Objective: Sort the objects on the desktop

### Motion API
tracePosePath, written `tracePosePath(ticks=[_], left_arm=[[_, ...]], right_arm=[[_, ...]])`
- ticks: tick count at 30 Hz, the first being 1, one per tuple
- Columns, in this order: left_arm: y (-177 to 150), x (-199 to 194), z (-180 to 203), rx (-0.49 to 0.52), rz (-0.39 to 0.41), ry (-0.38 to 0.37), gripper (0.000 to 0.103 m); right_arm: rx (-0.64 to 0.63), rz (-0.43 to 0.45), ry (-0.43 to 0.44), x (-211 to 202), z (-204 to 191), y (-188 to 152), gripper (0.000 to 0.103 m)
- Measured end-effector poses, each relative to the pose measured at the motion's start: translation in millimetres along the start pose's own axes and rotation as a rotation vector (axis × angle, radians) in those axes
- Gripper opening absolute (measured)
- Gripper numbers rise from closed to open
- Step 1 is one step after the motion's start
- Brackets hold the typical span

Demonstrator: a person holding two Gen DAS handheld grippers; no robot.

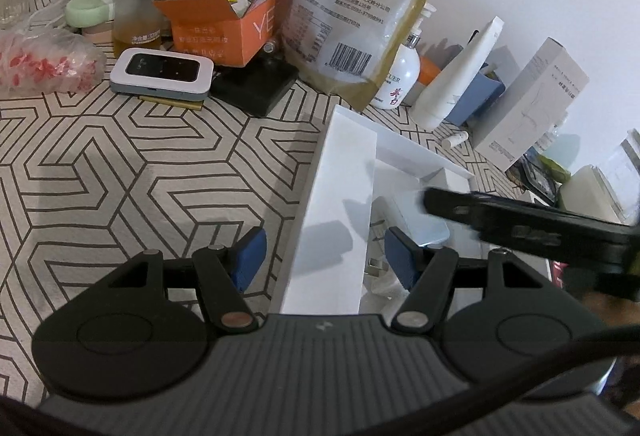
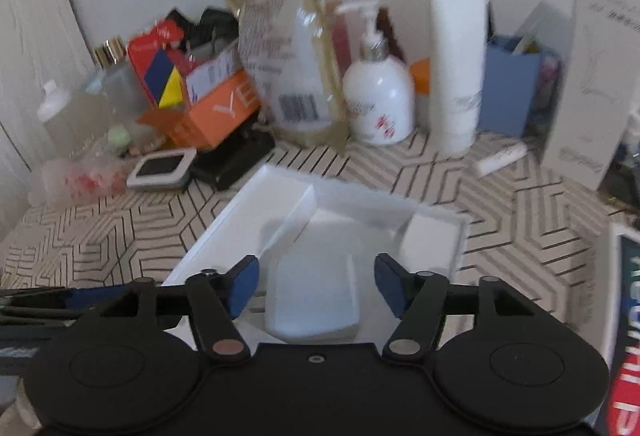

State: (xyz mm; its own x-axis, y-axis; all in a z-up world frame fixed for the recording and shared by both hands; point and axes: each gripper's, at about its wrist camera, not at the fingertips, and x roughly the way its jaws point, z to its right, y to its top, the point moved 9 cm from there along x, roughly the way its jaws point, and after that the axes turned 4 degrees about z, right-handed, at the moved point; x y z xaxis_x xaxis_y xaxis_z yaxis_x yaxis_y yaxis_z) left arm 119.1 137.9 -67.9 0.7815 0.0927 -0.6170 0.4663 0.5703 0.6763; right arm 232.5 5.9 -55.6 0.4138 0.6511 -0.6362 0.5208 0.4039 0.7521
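1. Hovering over the white box (image 2: 436, 236) on the surface (image 1: 120, 163), both grippers, left (image 1: 324, 256) and right (image 2: 316, 286), are spreading their fingers wide, holding nothing.
2. Lying inside the box, the white charger (image 2: 312, 300) is sitting between the right fingers; closing squarely on its sides is looking safest.

Soft even indoor light, faint shadows, fisheye bending at edges, right wrist view motion-blurred

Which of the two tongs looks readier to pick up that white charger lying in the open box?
Probably the right tongs: they are open with the white charger centred between them. The left tongs, also open, straddle the white box wall, off to the charger's side.
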Motion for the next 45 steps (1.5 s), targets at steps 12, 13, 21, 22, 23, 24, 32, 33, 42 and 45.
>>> tracePosePath(ticks=[12, 13, 21, 22, 23, 24, 32, 33, 42, 45], left_arm=[[-22, -13, 72, 0.207, 0.007, -0.154, 0.075], [-26, -11, 81, 0.214, -0.013, -0.181, 0.075], [-62, -14, 174, 0.366, -0.057, -0.292, 0.076], [-67, -11, 186, 0.374, -0.077, -0.305, 0.076], [-72, -7, 199, 0.374, -0.098, -0.314, 0.076], [-77, -3, 211, 0.373, -0.119, -0.323, 0.076], [-100, 47, 254, 0.37, -0.228, -0.243, 0.076], [-102, 52, 253, 0.368, -0.233, -0.235, 0.076], [-108, 60, 255, 0.343, -0.227, -0.291, 0.076], [-113, 63, 259, 0.367, -0.229, -0.278, 0.076]], right_arm=[[0.078, 0.163, -0.062, -133, 91, -42, 0.086], [0.075, 0.169, -0.084, -140, 101, -44, 0.086], [0.189, 0.2, -0.256, -173, 195, -66, 0.089], [0.221, 0.2, -0.273, -174, 205, -69, 0.089], [0.253, 0.2, -0.289, -174, 216, -73, 0.089], [0.284, 0.201, -0.305, -175, 227, -77, 0.089], [0.444, 0.158, -0.205, -160, 258, -93, 0.089], [0.452, 0.157, -0.202, -160, 259, -95, 0.089], [0.532, 0.155, -0.17, -161, 272, -114, 0.087], [0.556, 0.146, -0.183, -160, 280, -118, 0.087]])
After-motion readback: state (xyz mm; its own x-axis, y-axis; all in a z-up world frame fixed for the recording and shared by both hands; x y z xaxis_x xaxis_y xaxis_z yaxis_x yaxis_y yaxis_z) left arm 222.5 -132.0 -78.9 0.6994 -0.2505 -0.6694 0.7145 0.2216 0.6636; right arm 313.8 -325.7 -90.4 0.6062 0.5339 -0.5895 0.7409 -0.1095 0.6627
